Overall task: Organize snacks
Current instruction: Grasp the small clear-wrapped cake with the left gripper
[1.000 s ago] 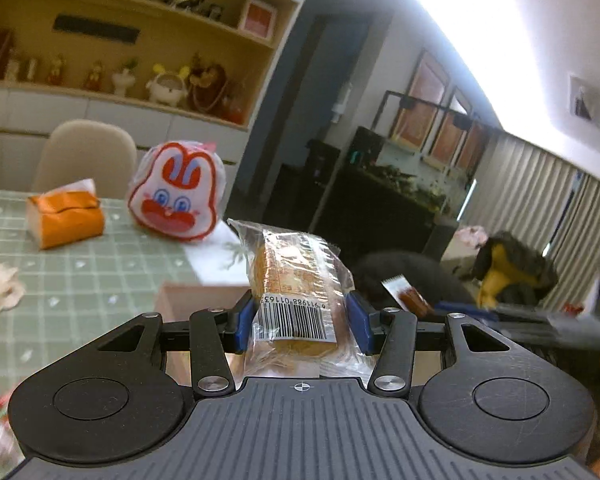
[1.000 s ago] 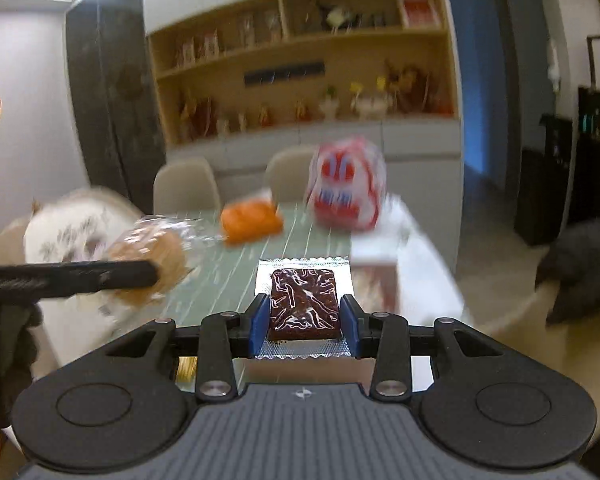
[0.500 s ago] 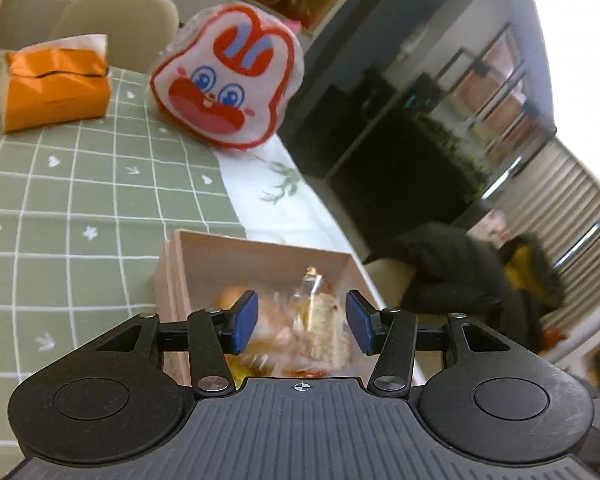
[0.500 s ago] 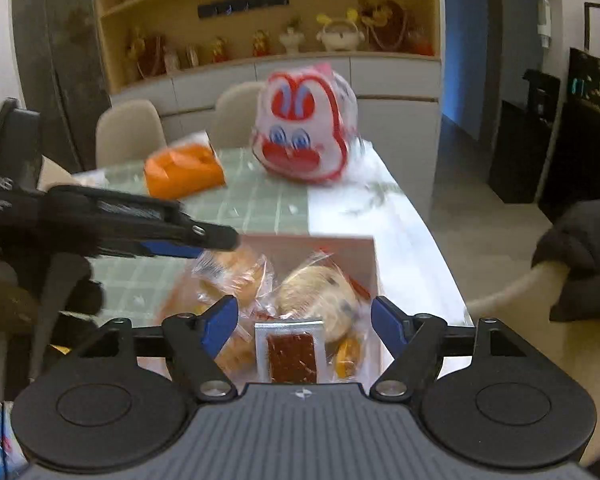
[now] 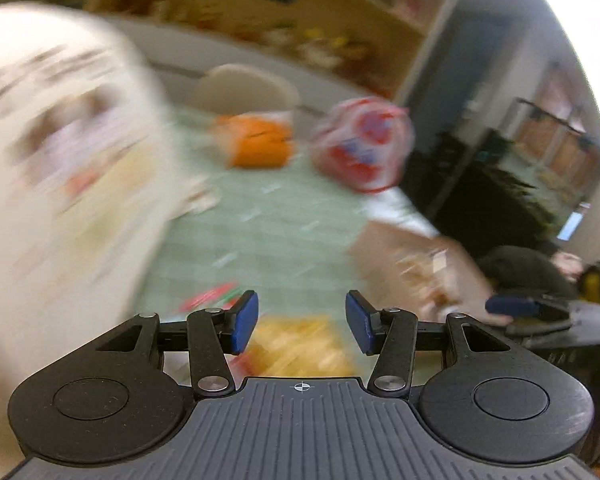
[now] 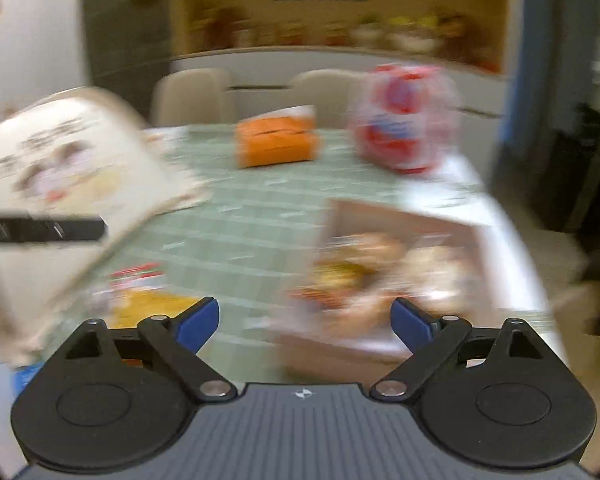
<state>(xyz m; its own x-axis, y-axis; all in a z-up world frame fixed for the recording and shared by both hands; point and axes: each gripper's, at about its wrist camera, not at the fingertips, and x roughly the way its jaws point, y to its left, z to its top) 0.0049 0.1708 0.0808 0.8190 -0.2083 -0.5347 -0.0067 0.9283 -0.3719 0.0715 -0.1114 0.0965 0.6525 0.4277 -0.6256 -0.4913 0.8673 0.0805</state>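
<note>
Right wrist: right claw [image 6: 304,322] opening, empty, above rectangular cardboard box [image 6: 404,216]; left claw [image 5: 302,322] spread.

A second ago the left gripper [image 5: 301,322] pinched a clear-wrapped pastry and the right gripper [image 6: 304,322] pinched a brown foil-wrapped bar. Now neither grips anything: the left jaws stand apart, the right jaws are opening wide, both with nothing between the pads. The snacks now lie among the others in the wooden box [image 6: 400,216], blurred at the right of the right wrist view. Both views have swung left: the box sits at the right edge of the left wrist view [image 5: 384,236], a large white bag [image 5: 60,168] fills its left side, and a yellow packet [image 5: 300,346] lies low between the left jaws.
</note>
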